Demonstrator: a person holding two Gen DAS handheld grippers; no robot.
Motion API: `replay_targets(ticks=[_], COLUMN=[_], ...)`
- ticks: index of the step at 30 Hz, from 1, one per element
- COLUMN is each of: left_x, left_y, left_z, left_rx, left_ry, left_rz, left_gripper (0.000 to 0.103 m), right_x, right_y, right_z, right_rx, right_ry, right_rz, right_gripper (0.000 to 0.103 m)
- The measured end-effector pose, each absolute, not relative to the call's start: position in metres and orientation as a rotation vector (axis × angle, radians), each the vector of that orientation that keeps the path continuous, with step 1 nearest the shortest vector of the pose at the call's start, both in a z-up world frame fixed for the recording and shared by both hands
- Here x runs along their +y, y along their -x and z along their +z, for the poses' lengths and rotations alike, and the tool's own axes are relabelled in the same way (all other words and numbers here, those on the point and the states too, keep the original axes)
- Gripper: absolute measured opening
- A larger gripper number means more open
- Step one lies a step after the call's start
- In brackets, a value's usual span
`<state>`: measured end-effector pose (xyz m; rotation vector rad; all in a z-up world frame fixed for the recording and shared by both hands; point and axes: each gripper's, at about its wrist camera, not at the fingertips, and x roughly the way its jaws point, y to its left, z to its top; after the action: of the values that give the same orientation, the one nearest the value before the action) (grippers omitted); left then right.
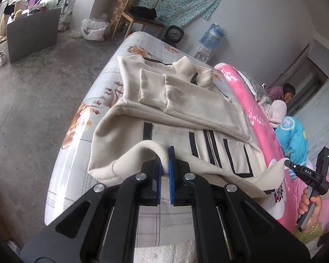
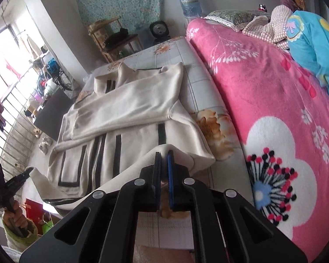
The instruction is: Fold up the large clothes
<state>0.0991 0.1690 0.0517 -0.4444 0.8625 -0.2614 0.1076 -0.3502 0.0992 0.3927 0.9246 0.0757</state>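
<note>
A big cream fleece jacket with black stripes and a zipper (image 1: 175,114) lies on a bed with a grey flowered sheet (image 1: 94,100). Its sleeves are folded across its chest. The left tool (image 1: 164,160) is pinching the bottom hem of the jacket at one corner, with its blue pads pressed together on the cloth. The right tool (image 2: 164,162) is pinching the hem at the other corner. The hem is lifted up off the bed between them, while the rest of the jacket lies flat. A fuzzy pink blanket with white flowers (image 2: 263,92) lies just beside the jacket. A person's hand (image 1: 310,206) holds the right tool's handle.
</note>
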Motion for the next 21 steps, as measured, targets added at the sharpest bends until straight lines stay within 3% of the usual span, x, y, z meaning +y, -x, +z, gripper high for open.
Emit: replay_targets(ticks=[14,15,18,21], left_x=[0.186,0.190,0.200,0.211], left_y=[-0.188,-0.187,-0.183,-0.170], left_z=[0.001,0.001,0.007,0.015], left_rx=[0.946,0.936,0.886,0.853], left_ry=[0.554,0.579,0.595,0.561], left_rz=[-0.164,-0.175,-0.182,-0.138], left_gripper=[0.010,0.010,0.016,0.020], right_x=[-0.367,-0.370,-0.383,-0.391], right_y=[-0.213,-0.211,-0.200,-0.187], right_z=[0.031,0.033,0.044,0.052], right_rx=[0.967,0.949,0.899,0.890], right_ry=[-0.574,-0.574,-0.564,-0.546], right_rz=[0.069,0.064,0.035,0.034], right_gripper=[0.008,0.011,0.032,0.038])
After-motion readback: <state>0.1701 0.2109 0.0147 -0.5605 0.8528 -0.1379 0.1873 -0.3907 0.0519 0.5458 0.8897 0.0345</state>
